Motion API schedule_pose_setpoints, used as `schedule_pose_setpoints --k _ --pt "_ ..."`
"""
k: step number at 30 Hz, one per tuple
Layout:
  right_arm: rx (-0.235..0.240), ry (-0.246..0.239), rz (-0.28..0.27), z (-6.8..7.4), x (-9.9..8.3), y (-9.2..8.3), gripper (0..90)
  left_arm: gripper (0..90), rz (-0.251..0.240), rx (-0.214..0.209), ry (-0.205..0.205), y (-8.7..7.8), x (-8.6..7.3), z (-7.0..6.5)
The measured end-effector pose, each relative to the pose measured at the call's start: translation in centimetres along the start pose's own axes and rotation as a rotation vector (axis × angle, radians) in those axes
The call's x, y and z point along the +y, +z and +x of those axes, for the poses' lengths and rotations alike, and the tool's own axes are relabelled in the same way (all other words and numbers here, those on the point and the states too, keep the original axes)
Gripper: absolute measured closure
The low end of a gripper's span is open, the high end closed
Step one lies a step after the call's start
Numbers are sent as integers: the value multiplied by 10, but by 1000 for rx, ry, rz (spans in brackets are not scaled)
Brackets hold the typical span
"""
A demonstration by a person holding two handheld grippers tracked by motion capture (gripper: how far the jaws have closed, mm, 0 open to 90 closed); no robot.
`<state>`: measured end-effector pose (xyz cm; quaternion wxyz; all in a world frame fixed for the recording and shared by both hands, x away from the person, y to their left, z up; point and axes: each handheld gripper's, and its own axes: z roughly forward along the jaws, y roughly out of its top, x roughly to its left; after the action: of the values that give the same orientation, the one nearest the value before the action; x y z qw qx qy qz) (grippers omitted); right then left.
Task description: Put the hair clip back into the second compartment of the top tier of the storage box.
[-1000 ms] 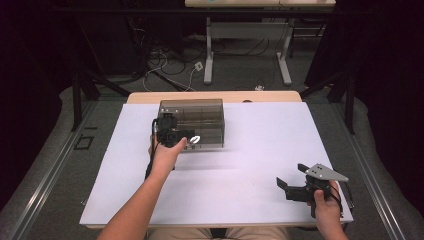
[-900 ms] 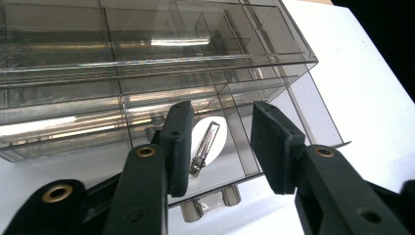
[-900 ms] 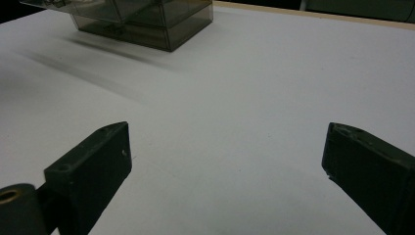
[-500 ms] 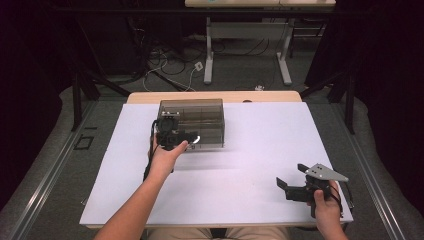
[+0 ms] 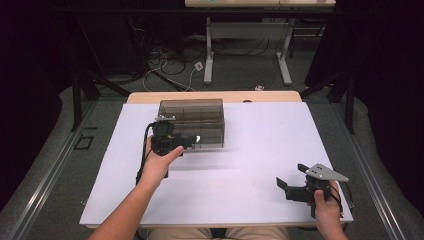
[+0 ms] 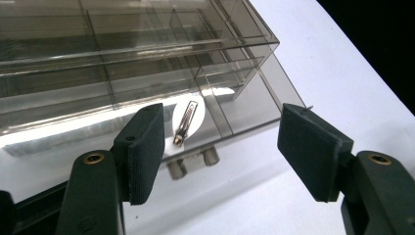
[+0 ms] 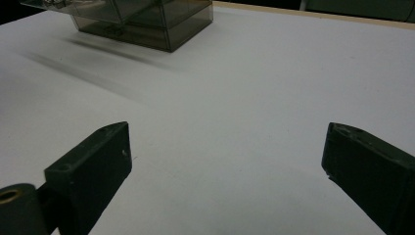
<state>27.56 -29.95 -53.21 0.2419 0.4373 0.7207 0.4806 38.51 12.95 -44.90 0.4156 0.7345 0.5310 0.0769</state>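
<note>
A smoky clear drawer box (image 5: 192,117) stands at the back of the white table (image 5: 250,150). My left gripper (image 5: 186,142) is at its front left and its jaws have just been opening. In the left gripper view that gripper (image 6: 220,147) is open, its pads (image 6: 147,147) clear of the box. Between and beyond them lie a drawer's front corner, two small metal knobs (image 6: 193,164), and a metal clip (image 6: 185,122) on a white disc inside the drawer. My right gripper (image 5: 291,176) rests near the front right edge, open (image 7: 227,161) over bare table.
The box (image 7: 142,19) is far up and left in the right gripper view. The table's wooden back edge (image 5: 215,96) is just behind the box. Beyond it are dark floor, cables and desk legs (image 5: 210,55).
The left gripper's jaws have spread apart at the front of the box, and the left hand has barely shifted. The right hand and gripper have stayed where they were.
</note>
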Motion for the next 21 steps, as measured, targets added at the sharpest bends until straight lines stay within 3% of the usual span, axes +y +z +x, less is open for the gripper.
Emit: schedule_pose_setpoints --k 11,12,17,21 --pt "1 -9 20 0 1 0 42 314 0 -23 23 -21 -17 12" --pt "3 -8 1 0 0 1 42 301 -8 -21 26 -21 -19 13" --pt "0 -10 9 0 0 0 42 174 -19 -21 40 -25 -30 17" --pt "-2 -8 8 1 0 0 42 154 -23 -6 51 -29 -38 21"
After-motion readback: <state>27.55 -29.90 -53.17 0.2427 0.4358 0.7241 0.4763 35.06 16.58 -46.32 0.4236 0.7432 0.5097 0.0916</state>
